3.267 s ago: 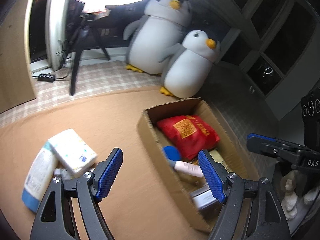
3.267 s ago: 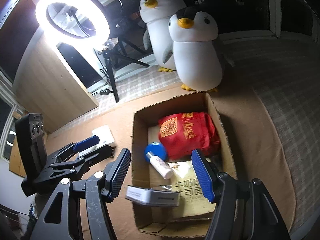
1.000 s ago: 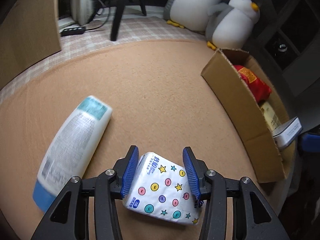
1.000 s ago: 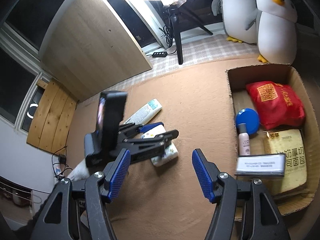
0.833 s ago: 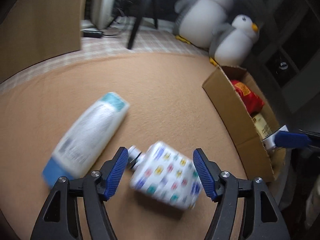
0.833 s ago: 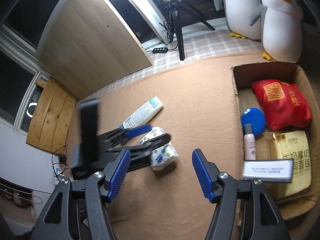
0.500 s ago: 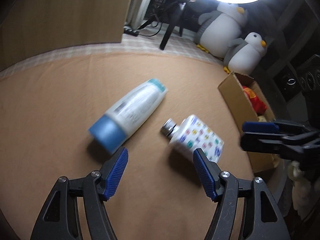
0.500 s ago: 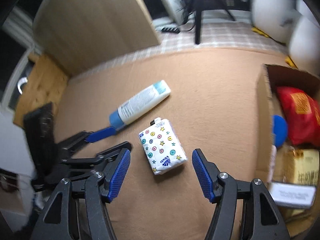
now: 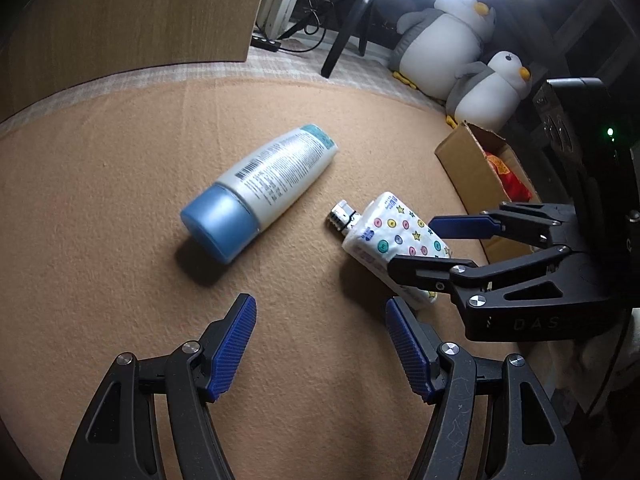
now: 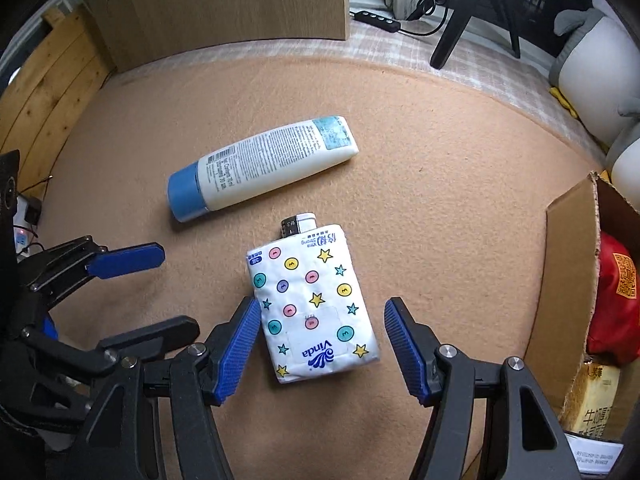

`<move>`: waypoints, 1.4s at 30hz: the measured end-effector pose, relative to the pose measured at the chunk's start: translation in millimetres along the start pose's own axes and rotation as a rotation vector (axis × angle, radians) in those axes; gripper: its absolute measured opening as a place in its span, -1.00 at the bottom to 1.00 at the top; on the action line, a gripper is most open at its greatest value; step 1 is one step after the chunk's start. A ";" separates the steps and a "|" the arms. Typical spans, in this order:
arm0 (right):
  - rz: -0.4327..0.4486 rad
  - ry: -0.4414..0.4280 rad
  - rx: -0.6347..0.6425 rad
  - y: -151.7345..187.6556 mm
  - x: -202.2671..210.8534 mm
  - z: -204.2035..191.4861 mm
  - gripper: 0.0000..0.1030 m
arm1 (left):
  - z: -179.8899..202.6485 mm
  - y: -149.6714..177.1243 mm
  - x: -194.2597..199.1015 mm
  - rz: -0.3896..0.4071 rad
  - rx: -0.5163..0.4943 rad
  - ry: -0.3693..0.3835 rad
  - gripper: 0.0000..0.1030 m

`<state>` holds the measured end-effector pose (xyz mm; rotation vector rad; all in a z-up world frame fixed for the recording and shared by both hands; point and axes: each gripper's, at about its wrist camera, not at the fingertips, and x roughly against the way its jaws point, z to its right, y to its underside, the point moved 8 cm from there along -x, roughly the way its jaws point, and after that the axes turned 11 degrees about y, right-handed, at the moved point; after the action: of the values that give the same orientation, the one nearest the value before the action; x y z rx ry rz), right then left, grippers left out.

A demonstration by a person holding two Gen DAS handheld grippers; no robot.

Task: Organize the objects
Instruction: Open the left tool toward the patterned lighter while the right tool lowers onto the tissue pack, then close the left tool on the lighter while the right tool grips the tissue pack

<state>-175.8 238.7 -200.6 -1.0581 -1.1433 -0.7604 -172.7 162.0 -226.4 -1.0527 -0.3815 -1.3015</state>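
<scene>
Currently, step: I am lining up the right gripper [image 10: 316, 346] over the Vinda tissue pack [image 10: 312, 304], which lies flat on the tan carpet [image 10: 440, 200].
Right fingers: spread, straddling the pack, not pressing.
Left gripper [image 9: 320, 354]: spread, empty, jaws just opened.
Next: lower, close, carry to the cardboard box [image 10: 568, 280].
Waiting: lotion bottle [image 10: 260, 166].
</scene>
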 end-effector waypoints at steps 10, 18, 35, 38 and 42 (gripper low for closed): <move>0.010 -0.003 0.020 -1.3 1.5 -5.5 0.19 | 4.3 -0.1 -10.1 -0.020 -0.006 0.005 0.37; -0.017 0.003 -0.085 1.8 -11.2 20.9 0.19 | 6.6 -6.6 -19.2 -0.028 0.010 0.014 0.37; -0.045 0.026 -0.318 13.2 -19.8 73.1 0.16 | 24.4 -39.6 -67.9 -0.069 -0.034 -0.115 0.22; -0.047 0.020 -0.329 13.3 -19.6 72.6 0.16 | 26.2 -43.0 -71.9 -0.073 -0.056 -0.155 0.22; -0.053 0.008 -0.340 12.6 -20.3 72.5 0.16 | 29.3 -45.7 -77.8 -0.079 -0.096 -0.214 0.22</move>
<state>-194.6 310.4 -219.0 -1.3085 -1.0605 -1.0243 -227.1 235.7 -251.0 -1.2736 -0.5300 -1.2908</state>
